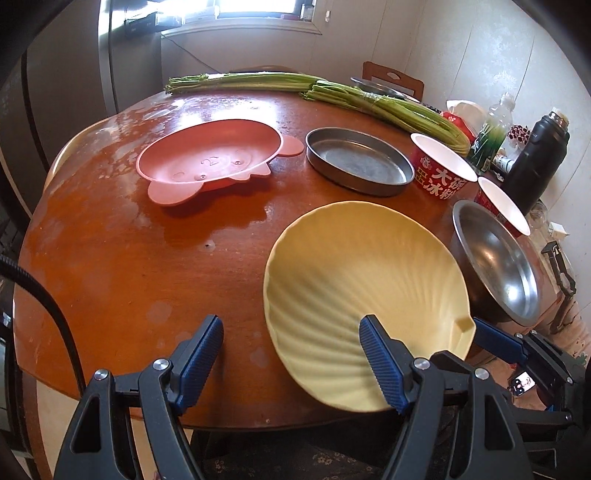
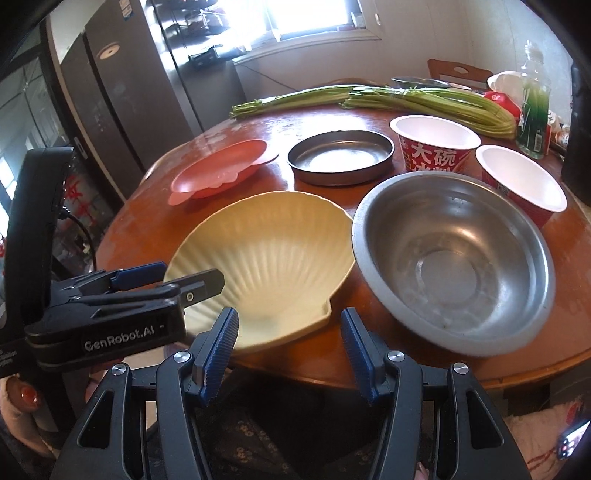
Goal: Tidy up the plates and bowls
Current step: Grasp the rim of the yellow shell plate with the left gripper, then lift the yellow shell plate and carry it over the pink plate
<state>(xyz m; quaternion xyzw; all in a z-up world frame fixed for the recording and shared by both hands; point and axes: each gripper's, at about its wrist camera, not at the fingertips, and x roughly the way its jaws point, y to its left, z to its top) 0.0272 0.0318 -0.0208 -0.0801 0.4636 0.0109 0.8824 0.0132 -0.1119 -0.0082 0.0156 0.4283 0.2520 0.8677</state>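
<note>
Two grippers hang over the near edge of a round reddish-brown wooden desk [image 1: 129, 280], both with fingers spread and nothing between them. The pale yellow shell-shaped plate [image 1: 365, 280] lies at that edge, its hinge tab pointing toward the person and its fan opening away across the desk. The left gripper [image 1: 291, 354] sits mostly to the plate's left: its right finger overlaps the plate's near rim in the left wrist view, though contact cannot be told, while its left finger stands over bare wood. The right gripper [image 2: 290, 350] is centred just in front of the hinge tab, the tab's corner lying almost in the gap between its fingers, so the right hand looks better lined up for a pinch on that rim.

Just to the plate's right, rims nearly touching, sits a large stainless steel bowl [image 2: 454, 266]. Behind it stand two red paper noodle bowls with white insides [image 2: 436, 140], close together. A shallow round steel pan [image 1: 360, 160] and a pink animal-shaped plastic plate [image 1: 207, 162] rest farther back, well apart from the shell plate. Nothing is stacked yet, so the sorting seems barely begun.

The desk top is glossy and wet-looking in patches. Bundles of long green stalks [image 1: 280, 83] lie along the far edge, with bottles and a dark flask [image 1: 535, 162] at the right. A bright window [image 2: 306, 14] and a tall steel refrigerator [image 2: 110, 92] fill the room behind.
</note>
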